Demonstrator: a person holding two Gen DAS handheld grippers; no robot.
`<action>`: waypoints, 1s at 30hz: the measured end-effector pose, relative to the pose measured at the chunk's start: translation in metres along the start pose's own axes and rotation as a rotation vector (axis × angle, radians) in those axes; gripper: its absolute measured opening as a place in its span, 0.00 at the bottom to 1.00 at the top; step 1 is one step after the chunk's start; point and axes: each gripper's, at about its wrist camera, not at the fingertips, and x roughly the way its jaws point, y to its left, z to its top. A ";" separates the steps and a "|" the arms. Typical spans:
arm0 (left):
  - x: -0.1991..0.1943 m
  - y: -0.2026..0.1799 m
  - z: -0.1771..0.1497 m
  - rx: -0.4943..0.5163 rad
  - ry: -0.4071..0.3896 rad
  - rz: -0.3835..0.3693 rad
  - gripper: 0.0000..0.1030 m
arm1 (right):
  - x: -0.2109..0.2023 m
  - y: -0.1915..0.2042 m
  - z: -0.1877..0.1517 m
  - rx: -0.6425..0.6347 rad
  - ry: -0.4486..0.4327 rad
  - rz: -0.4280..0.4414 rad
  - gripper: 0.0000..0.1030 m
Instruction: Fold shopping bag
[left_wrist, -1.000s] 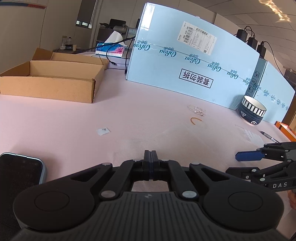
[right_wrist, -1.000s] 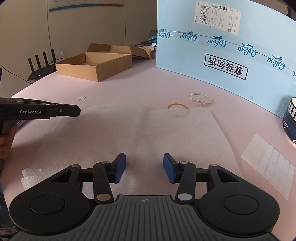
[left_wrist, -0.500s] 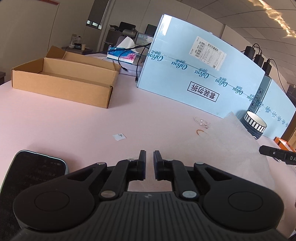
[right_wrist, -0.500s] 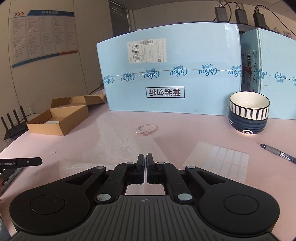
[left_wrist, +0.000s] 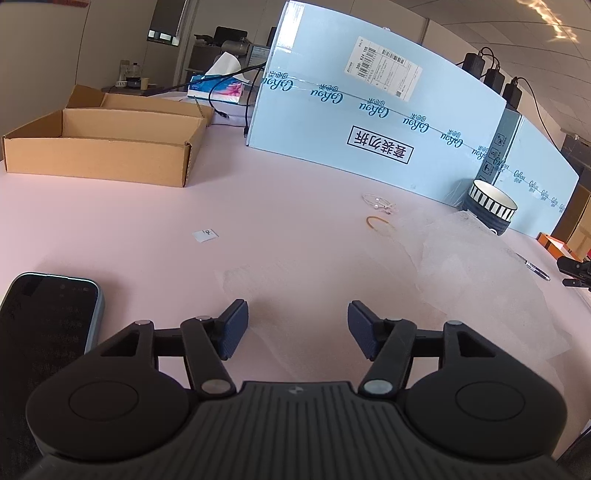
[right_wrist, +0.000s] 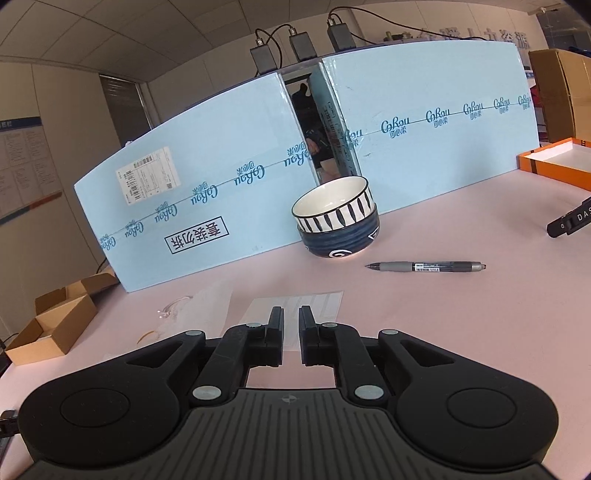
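Note:
The shopping bag (left_wrist: 465, 269) is thin, translucent white film lying crumpled on the pink table (left_wrist: 258, 206), right of centre in the left wrist view. A flat layer of it reaches under my left gripper (left_wrist: 297, 325). That gripper's jaws are opening wide, and the blue pads (left_wrist: 232, 328) touch nothing. In the right wrist view only an edge of the bag (right_wrist: 210, 299) shows, at the left. My right gripper (right_wrist: 291, 321) points toward a striped bowl (right_wrist: 334, 218). Its jaws are opening, with a narrow gap and nothing between them.
A phone (left_wrist: 48, 332) lies at the near left, with an open cardboard box (left_wrist: 99, 147) behind it. Blue cartons (left_wrist: 369, 122) wall the back. A rubber band (left_wrist: 376, 222), a clear sheet (right_wrist: 325, 302), a pen (right_wrist: 424, 266), an orange box (right_wrist: 554, 162) and a black tool (right_wrist: 569, 221) lie around.
My left jaws went from shut to wide apart. The bag, raised at the right half a second ago, now lies crumpled on the table. My right gripper swung toward the bowl and parted its jaws.

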 end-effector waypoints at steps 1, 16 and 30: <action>0.000 -0.001 0.000 0.000 0.000 -0.007 0.56 | 0.001 0.011 0.000 -0.037 0.004 0.038 0.54; 0.001 -0.094 -0.026 0.326 -0.009 -0.194 0.68 | 0.095 0.172 -0.036 -0.855 0.290 0.264 0.72; 0.007 -0.082 -0.021 0.358 -0.010 -0.099 0.00 | 0.084 0.116 -0.015 -0.566 0.259 0.227 0.01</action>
